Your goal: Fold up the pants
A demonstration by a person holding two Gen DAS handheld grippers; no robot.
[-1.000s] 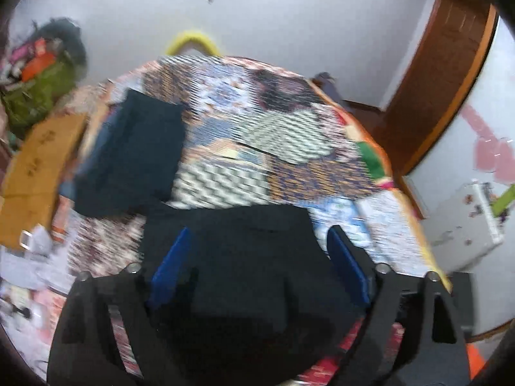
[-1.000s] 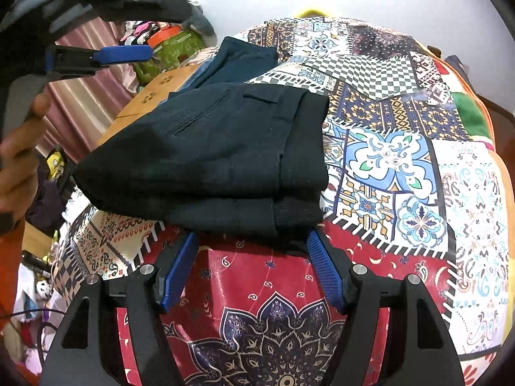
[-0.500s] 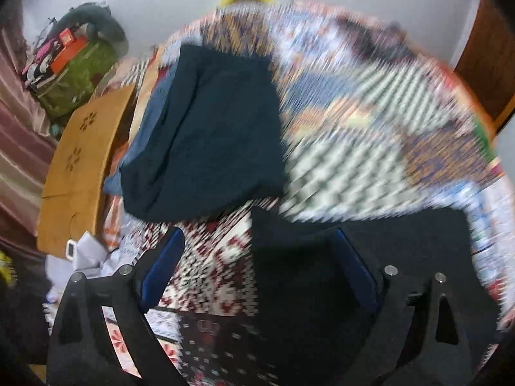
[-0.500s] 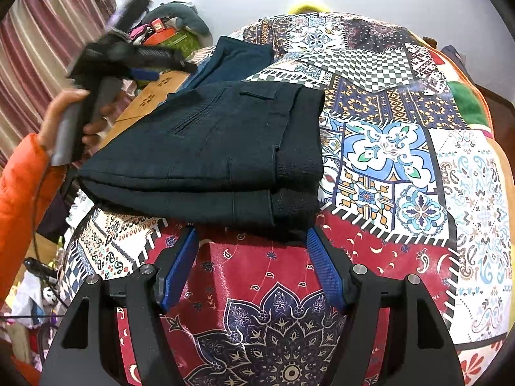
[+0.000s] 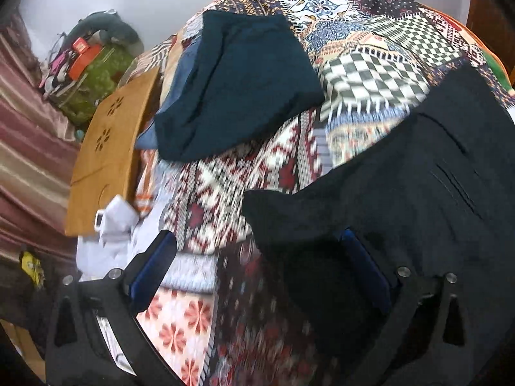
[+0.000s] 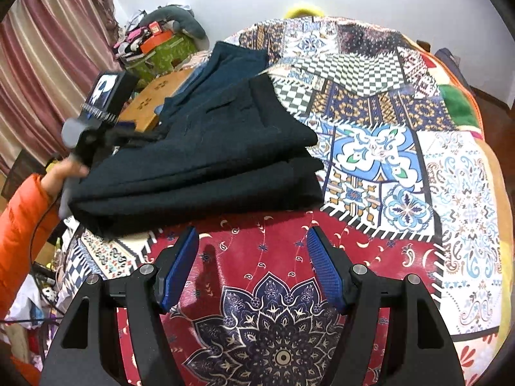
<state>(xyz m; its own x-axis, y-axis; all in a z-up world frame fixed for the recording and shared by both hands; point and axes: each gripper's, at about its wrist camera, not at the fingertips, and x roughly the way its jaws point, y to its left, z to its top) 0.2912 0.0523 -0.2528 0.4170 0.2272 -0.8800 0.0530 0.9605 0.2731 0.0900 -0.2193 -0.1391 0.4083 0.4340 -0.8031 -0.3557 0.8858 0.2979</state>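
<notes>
Black pants [image 6: 199, 167] lie folded in a thick stack on the patchwork quilt [image 6: 402, 167]. My left gripper [image 5: 257, 238] hovers low over the left corner of the pants [image 5: 402, 199]. Its jaws are opening wide, the corner lies between them against the right pad, and the pads do not press on it. In the right wrist view a hand in an orange sleeve [image 6: 22, 218] holds that gripper at the pants' left end. My right gripper [image 6: 252, 234] stands open just short of the near edge, with nothing between its fingers.
A second folded dark teal garment [image 5: 238, 90] lies farther back on the quilt, over a blue cloth. A wooden board [image 5: 109, 148] leans at the bed's left side, with a green bag [image 5: 93, 74] and clutter behind. White cloths [image 5: 116, 218] lie by the left edge.
The left gripper has come down from high above to the left corner of the pants, tilting downward, and its jaws have widened. The right gripper and the pants have stayed put.
</notes>
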